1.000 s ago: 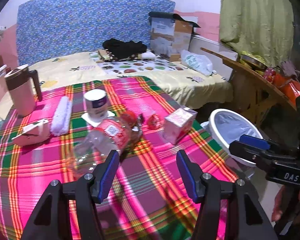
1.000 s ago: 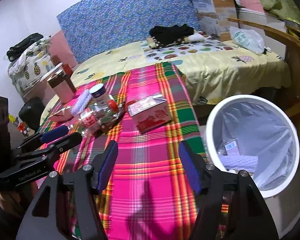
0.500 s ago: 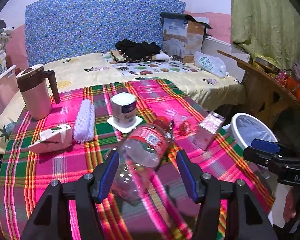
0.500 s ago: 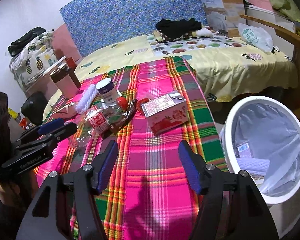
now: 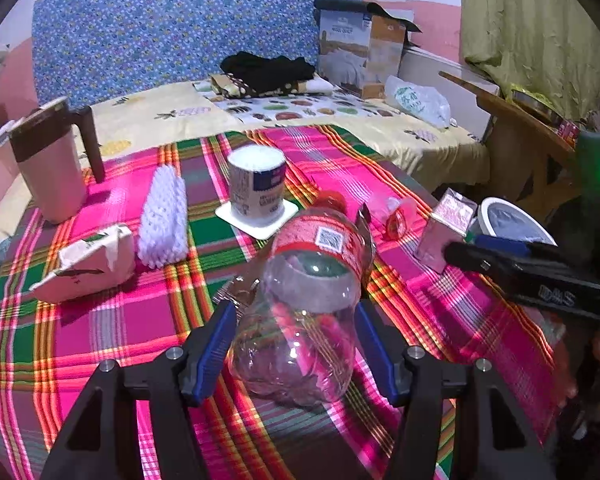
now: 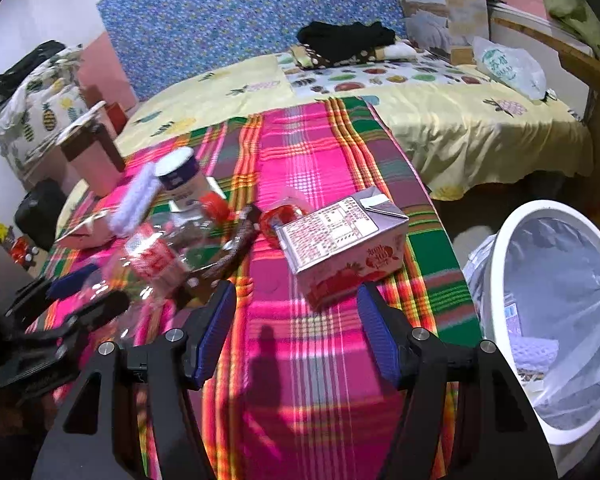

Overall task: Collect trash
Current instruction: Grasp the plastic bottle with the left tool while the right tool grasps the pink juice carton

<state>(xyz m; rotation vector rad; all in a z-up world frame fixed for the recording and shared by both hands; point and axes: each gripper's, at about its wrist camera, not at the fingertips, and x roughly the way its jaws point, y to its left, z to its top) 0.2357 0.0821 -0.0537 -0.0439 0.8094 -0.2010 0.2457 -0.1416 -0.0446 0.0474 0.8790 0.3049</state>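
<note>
Both grippers are advancing: left gripper is widening around the lying plastic bottle, pads not pressing; right gripper, open and empty, is nearing the carton beside the cloth's edge, bin alongside.

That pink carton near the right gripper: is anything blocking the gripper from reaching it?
Nothing visible does. The right gripper stands open just short of the pink carton, with only bare plaid cloth between them.
</note>
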